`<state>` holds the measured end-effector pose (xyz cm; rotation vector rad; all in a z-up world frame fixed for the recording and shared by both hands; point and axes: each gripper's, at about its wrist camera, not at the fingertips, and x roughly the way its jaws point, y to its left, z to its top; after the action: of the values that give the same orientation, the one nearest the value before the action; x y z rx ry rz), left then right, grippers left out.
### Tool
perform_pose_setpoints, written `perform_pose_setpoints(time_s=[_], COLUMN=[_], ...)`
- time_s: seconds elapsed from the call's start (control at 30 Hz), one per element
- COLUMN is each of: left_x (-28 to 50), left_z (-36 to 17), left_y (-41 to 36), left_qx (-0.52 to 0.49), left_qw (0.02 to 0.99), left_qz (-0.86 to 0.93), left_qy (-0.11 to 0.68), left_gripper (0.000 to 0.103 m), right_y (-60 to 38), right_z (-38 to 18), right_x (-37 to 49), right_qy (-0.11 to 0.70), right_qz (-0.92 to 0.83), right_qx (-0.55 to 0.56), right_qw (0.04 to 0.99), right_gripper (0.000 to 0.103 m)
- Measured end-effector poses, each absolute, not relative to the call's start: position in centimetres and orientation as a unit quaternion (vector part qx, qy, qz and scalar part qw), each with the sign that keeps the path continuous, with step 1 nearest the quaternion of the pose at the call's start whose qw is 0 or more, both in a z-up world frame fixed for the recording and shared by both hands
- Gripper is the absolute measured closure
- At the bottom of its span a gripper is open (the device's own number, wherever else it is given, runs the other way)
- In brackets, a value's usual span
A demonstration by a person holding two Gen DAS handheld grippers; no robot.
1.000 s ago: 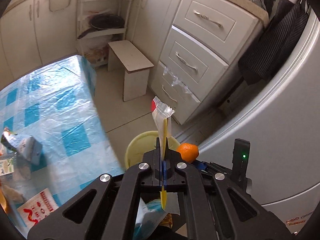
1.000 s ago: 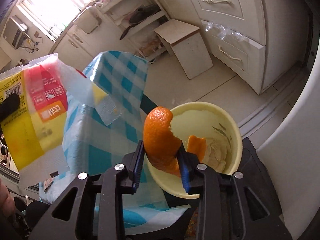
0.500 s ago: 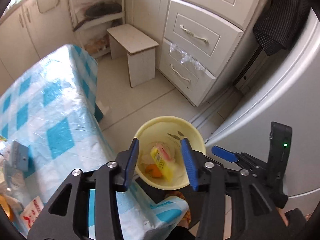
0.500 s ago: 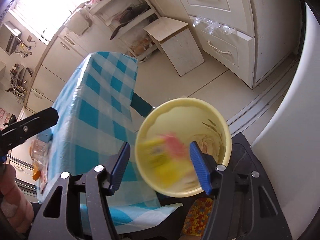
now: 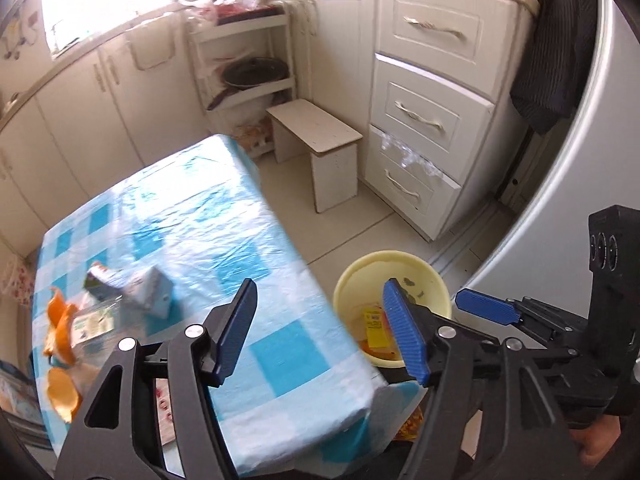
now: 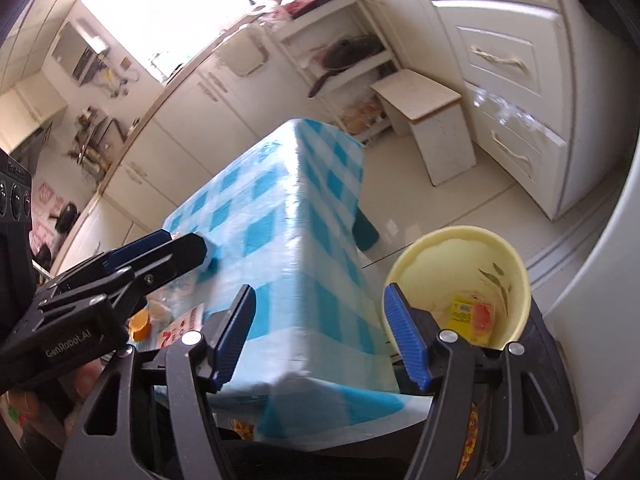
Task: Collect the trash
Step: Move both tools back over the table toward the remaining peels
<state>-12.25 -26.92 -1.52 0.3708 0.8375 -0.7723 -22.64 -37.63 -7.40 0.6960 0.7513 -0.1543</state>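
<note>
A yellow trash bin [image 5: 437, 280] [image 6: 516, 264] stands on the floor by the table's right side. A yellow and red wrapper [image 5: 374, 322] [image 6: 466, 312] lies inside it, with orange peel [image 5: 378, 354] under it. My left gripper [image 5: 318, 312] hovers over the table's near right corner, its jaws opening with nothing between them. My right gripper [image 6: 320, 320] hangs over the table edge beside the bin, its jaws also opening and empty. On the table's left part lie orange peels [image 5: 60, 314], a small carton [image 5: 150, 292] and a red-printed packet [image 6: 188, 326].
The table [image 5: 224, 216] wears a blue checked cloth under clear plastic. A white stool [image 5: 316, 134] stands on the floor behind it. A drawer unit [image 5: 428, 120] and a grey fridge [image 5: 568, 184] close off the right. Cupboards and a shelf rack with a pan [image 5: 256, 72] line the back.
Both grippers have opened. The wrapper has left the left one and the orange peel the right one, and both now lie in the bin. Both views have swung up toward the table.
</note>
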Motion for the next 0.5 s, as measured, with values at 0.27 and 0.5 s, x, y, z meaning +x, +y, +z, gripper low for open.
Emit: perform_pose_setpoints(time_s=[0.27, 0.5], left_x=[-8.2, -3.4], left_z=[1.5, -1.2], left_y=[-14.6, -1.3], left_qx=[0.087, 0.02], left_qw=[0.87, 0.882], left_qz=[-0.288, -0.191], left_qy=[0.39, 0.431], left_gripper=[0.025, 0.023], right_y=[-30.8, -24.2], right_z=[-2.0, -0.8], right_x=[-19.6, -16.0], right_qy=[0.337, 0.346], right_qz=[-0.017, 0.04], right_qx=[0.282, 0.251], right_qw=[0.898, 0.903], right_gripper=[0.033, 0.03])
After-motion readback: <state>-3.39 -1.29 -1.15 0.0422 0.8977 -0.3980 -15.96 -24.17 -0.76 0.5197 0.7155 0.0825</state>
